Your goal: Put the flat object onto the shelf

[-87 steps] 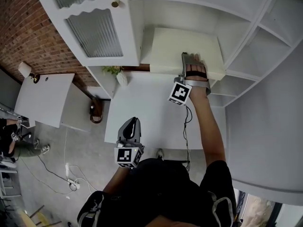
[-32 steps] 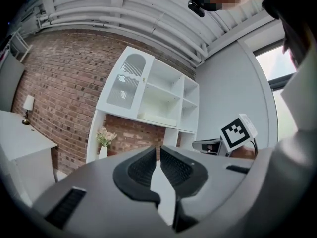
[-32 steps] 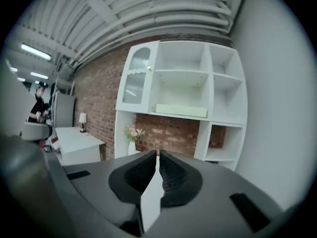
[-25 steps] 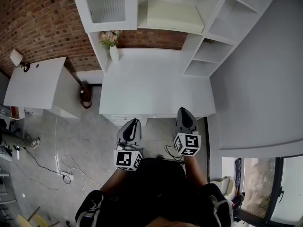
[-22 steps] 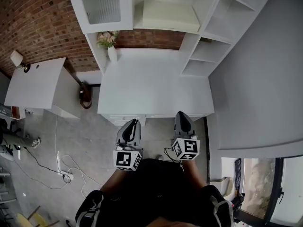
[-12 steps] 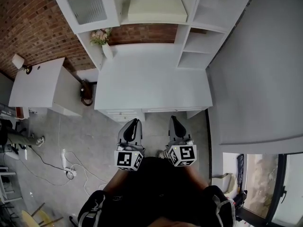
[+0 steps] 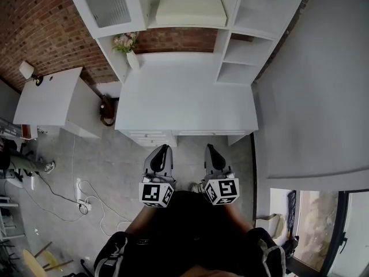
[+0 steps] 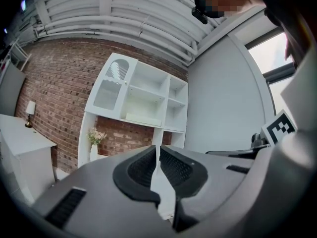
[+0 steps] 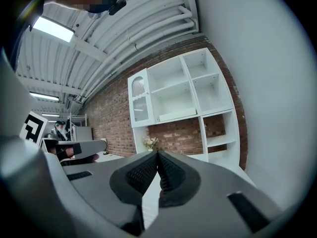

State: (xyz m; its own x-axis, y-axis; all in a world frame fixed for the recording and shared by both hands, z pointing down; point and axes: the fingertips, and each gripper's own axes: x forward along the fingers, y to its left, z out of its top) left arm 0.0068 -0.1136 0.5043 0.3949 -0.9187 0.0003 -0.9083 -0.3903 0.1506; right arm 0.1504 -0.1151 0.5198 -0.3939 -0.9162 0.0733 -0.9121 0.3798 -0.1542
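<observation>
So in the head view I'm seeing the flat object (image 7: pixel 185 10) lying on the shelf (image 7: pixel 190 26), well apart from both grippers, while the left gripper view is showing the left gripper (image 8: pixel 157 150) closed on nothing, and the right gripper view is showing the right gripper (image 9: pixel 157 156) clamped together, empty too.
</observation>
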